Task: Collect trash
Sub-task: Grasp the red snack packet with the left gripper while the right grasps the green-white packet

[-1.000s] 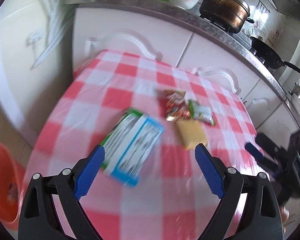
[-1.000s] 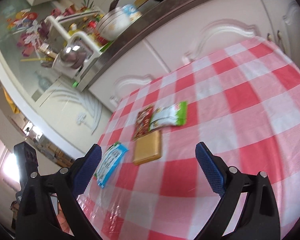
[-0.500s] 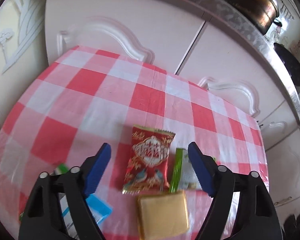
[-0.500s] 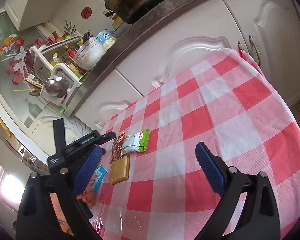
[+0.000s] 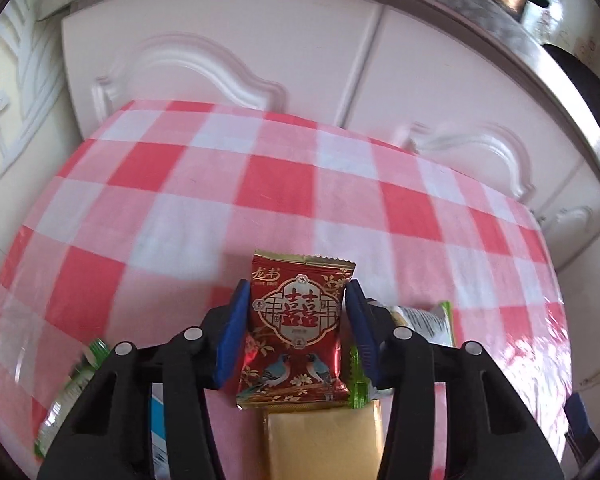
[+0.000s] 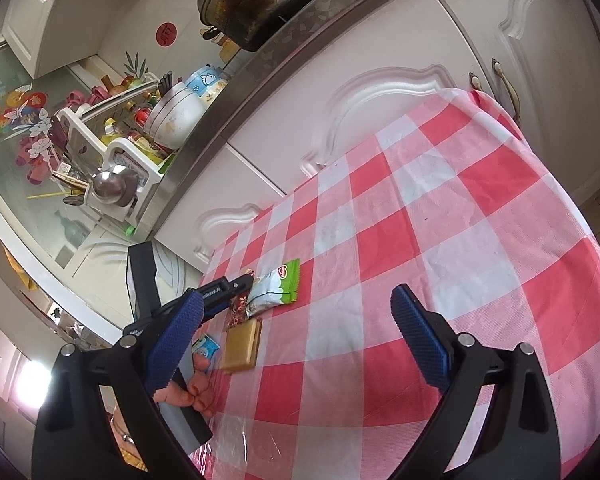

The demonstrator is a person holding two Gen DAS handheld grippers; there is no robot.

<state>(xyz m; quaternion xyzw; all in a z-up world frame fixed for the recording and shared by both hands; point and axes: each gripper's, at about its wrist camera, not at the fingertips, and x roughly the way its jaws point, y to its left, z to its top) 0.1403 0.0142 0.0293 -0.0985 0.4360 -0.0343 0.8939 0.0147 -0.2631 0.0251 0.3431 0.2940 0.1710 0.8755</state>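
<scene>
The left tool (image 5: 295,306) is closing its jaws around the red snack packet (image 5: 296,328), which is lying flat on the checked desk (image 5: 204,184) directly between the blue pads; a second ago the jaws were spread wide over a blue-and-green box, so the tool has been carried across and narrowed onto this packet. The pads are looking just beside or barely touching the packet's edges, and a firm grip is not yet showing. A gold packet (image 5: 324,432) is lying just behind, a green-and-white packet (image 5: 424,322) to the right. The right tool (image 6: 296,340) is hanging wide open, gripping nothing
</scene>
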